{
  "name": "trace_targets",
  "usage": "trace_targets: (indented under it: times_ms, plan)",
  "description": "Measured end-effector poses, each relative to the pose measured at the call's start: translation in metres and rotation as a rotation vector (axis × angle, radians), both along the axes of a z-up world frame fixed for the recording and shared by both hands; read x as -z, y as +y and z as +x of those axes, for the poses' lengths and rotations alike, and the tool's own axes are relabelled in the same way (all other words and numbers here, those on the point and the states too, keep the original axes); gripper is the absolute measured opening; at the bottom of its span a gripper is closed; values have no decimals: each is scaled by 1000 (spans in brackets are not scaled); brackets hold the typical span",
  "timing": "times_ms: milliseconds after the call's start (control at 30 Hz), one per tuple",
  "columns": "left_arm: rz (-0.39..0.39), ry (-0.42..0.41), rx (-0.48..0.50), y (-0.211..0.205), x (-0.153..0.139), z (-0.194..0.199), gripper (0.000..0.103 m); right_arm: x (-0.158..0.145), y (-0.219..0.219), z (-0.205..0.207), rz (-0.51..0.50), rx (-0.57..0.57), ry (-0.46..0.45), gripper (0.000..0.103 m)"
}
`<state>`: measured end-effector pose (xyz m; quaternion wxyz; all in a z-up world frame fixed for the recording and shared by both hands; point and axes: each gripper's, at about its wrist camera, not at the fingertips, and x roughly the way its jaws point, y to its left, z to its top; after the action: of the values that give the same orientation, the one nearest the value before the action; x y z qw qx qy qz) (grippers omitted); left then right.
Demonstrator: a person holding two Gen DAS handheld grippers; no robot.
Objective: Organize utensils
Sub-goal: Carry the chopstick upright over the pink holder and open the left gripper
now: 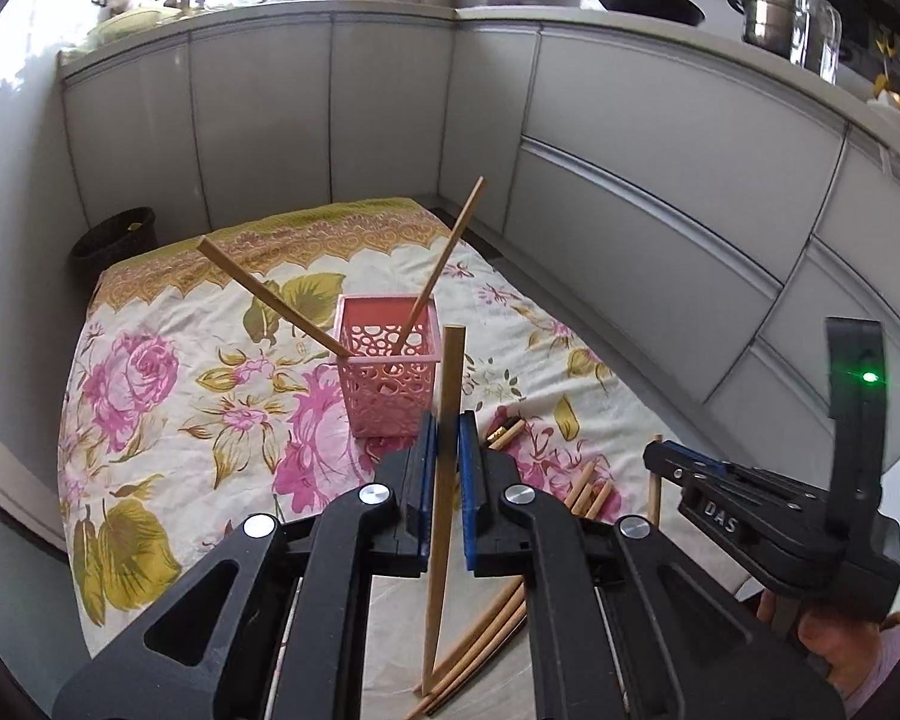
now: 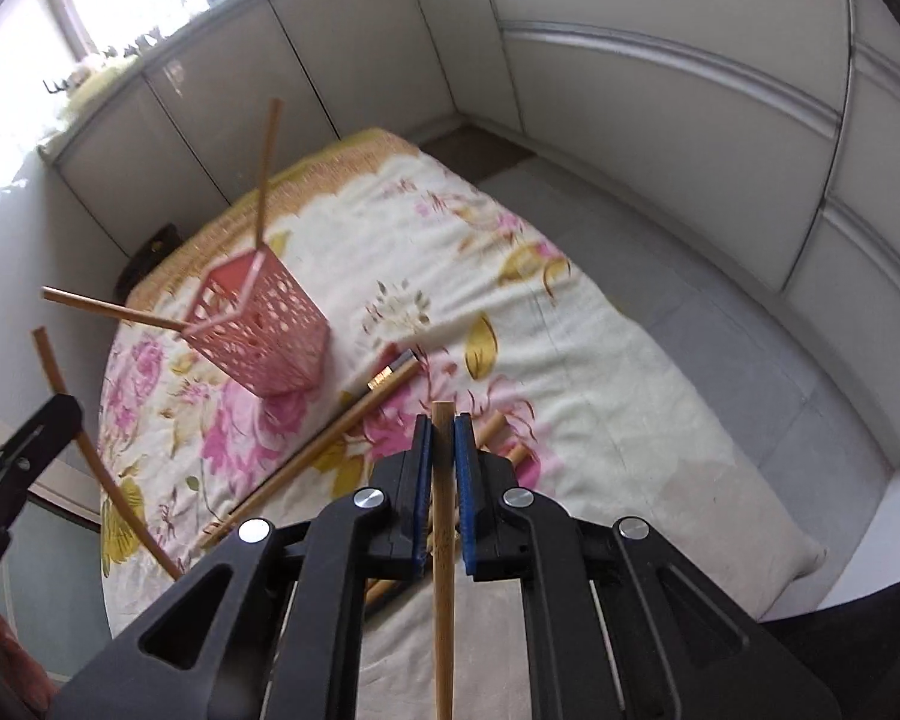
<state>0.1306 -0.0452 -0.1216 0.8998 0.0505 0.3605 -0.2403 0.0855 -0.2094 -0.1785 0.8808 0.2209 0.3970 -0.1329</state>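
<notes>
A pink perforated basket (image 1: 387,375) stands on the floral cloth (image 1: 168,420) with two wooden chopsticks (image 1: 447,264) leaning out of it. It also shows in the right wrist view (image 2: 264,330). My left gripper (image 1: 447,426) is shut on an upright wooden chopstick (image 1: 444,480), just in front of the basket. My right gripper (image 2: 444,426) is shut on another wooden chopstick (image 2: 443,570), and shows at the right of the left wrist view (image 1: 750,498). Several loose chopsticks (image 1: 486,636) lie on the cloth below the grippers.
A chopstick with a dark, gold-banded end (image 2: 354,414) lies near the basket. White cabinet fronts (image 1: 630,180) curve round the back and right. A dark wicker bin (image 1: 114,237) stands behind the table's far left corner.
</notes>
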Motion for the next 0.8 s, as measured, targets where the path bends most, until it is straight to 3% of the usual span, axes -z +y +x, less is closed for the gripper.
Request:
trace_targets:
  times_ms: [100,267,500,800]
  plan:
    - [-56,-30,-49,4,-9,-7,6,-32,10,-9,-58,-46,-119,8]
    - [-81,-63,-73,2,-23,-15,6,-66,14,-20,-81,-115,-233,8]
    - [-128,-114,-91,5,-54,-14,6,-94,6,-18,-45,-165,-335,8]
    - [-175,-234,-133,-2,-93,11,6,-141,5,6,-76,-215,-476,8]
